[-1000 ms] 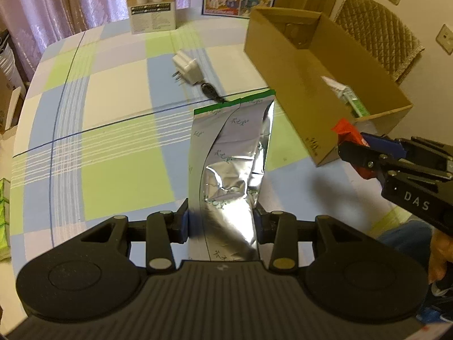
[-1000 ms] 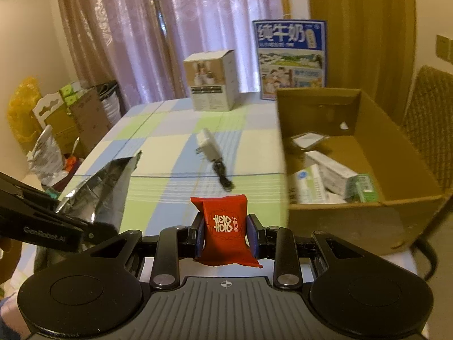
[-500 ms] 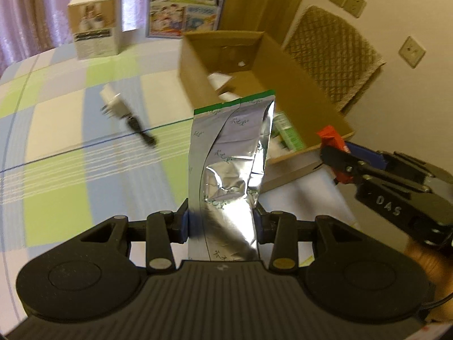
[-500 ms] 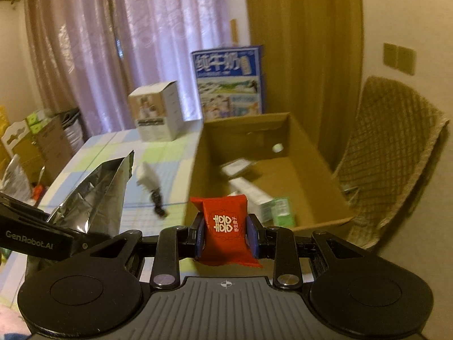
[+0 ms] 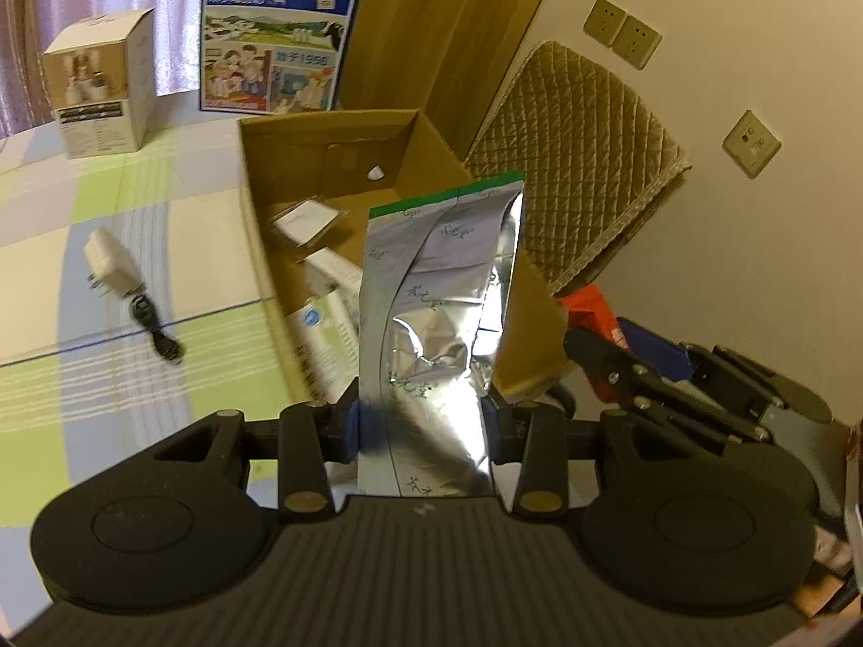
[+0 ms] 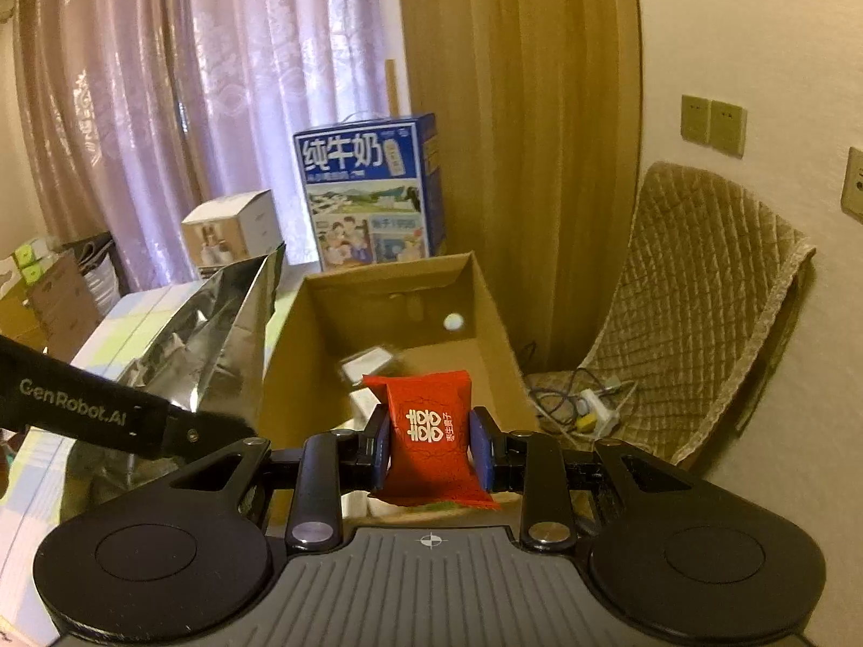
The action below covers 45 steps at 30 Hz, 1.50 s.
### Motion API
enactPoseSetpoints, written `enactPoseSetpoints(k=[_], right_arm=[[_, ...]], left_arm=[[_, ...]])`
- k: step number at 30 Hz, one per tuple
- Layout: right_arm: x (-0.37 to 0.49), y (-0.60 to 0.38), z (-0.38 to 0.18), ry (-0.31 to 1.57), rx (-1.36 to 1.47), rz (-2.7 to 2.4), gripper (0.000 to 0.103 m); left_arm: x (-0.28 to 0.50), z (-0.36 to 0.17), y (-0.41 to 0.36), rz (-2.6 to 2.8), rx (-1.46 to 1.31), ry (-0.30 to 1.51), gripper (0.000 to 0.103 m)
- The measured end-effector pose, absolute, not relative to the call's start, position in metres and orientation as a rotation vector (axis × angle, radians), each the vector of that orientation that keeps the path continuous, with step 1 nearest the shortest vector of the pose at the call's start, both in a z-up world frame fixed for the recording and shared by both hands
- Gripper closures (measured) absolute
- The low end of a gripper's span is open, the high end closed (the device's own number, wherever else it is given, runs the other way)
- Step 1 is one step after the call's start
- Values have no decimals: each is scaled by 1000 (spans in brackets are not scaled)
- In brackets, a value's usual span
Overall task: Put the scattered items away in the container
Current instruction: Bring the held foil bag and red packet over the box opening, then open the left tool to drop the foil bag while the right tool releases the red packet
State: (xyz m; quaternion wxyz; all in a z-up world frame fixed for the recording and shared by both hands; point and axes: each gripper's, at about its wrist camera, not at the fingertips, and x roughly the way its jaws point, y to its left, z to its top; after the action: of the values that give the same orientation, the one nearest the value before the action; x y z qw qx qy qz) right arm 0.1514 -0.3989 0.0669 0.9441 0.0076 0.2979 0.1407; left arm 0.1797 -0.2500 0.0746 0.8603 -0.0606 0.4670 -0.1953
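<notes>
Left gripper (image 5: 423, 423): fingers clamped on the lower part of a silver foil pouch (image 5: 439, 302), held upright so it clears the near wall of the cardboard box (image 5: 259, 226). Right gripper (image 6: 430, 450): fingers pinch a red packet (image 6: 429, 423) by its sides, just short of the box opening. Both poised for dropping in. White charger (image 5: 110, 269) lies on the table (image 5: 81, 377), not yet collected.

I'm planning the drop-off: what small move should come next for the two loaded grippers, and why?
Probably carry both a little further over the cardboard box before releasing: the left gripper grips the foil pouch, the right gripper the red packet, near its front edge.
</notes>
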Motion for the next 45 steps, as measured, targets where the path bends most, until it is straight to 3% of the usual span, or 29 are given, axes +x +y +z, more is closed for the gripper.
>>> enactPoseSetpoints(k=[33, 35, 38, 45], right_arm=[[236, -413, 44, 647, 20, 277, 75], [238, -413, 41, 650, 18, 276, 75], [240, -412, 36, 659, 15, 277, 75], [240, -407, 27, 679, 20, 284, 75]], left_arm=[[272, 40, -274, -366, -235, 982, 67], [277, 36, -272, -348, -236, 982, 65], [280, 33, -265, -307, -239, 968, 51], [275, 30, -246, -293, -220, 959, 51]])
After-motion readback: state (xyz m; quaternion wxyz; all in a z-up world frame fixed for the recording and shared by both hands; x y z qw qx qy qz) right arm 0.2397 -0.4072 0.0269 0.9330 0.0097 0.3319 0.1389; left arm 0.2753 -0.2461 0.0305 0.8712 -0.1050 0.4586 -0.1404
